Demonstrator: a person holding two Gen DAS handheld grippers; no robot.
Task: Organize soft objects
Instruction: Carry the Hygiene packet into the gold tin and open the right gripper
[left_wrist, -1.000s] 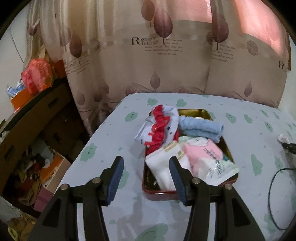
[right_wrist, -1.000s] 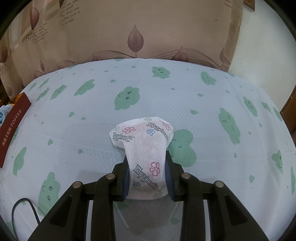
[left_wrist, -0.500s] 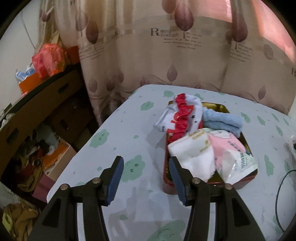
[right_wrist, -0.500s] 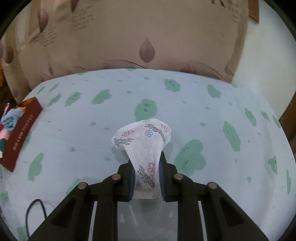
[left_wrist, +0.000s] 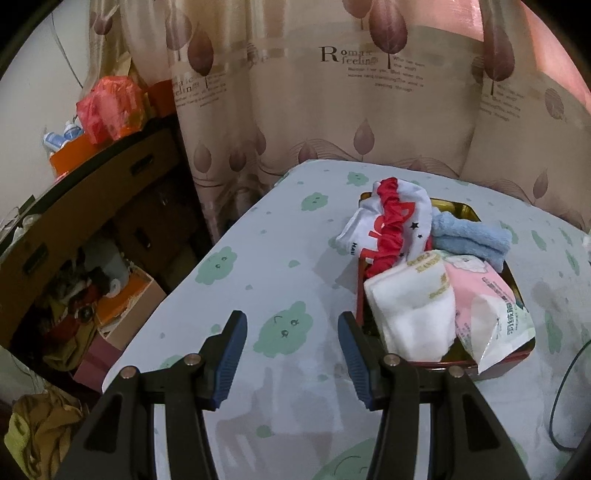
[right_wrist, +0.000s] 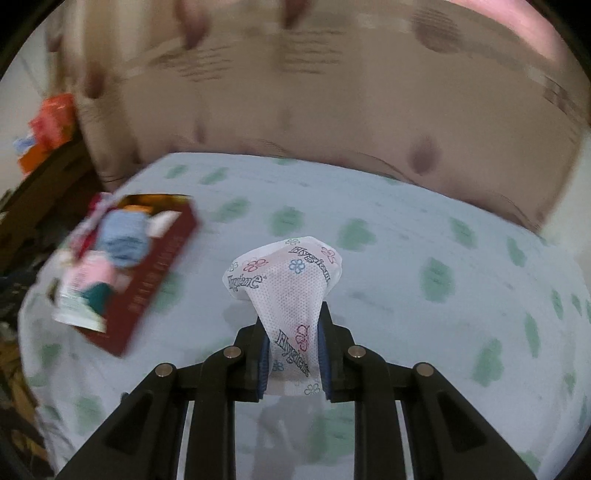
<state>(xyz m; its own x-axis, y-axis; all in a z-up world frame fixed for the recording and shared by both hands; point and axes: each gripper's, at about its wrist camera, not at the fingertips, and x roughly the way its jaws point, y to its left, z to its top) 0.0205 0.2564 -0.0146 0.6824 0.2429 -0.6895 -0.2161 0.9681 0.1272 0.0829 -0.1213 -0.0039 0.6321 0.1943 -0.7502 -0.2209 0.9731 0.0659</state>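
Both the left gripper (left_wrist: 291, 341) and the right gripper (right_wrist: 293, 343) look alike: black plastic fingers with cut-out slots, ribbed blue pads (left_wrist: 231, 350), and round silver screws (right_wrist: 356, 351) behind the pads.

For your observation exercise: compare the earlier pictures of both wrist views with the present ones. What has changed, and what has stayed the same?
The right gripper tightened on the white flower-printed hygiene packet, lifted it off the cloud-patterned tablecloth and swung towards the dark red tin, now in its view. The left gripper stayed open and empty, and the tin's contents are unchanged.
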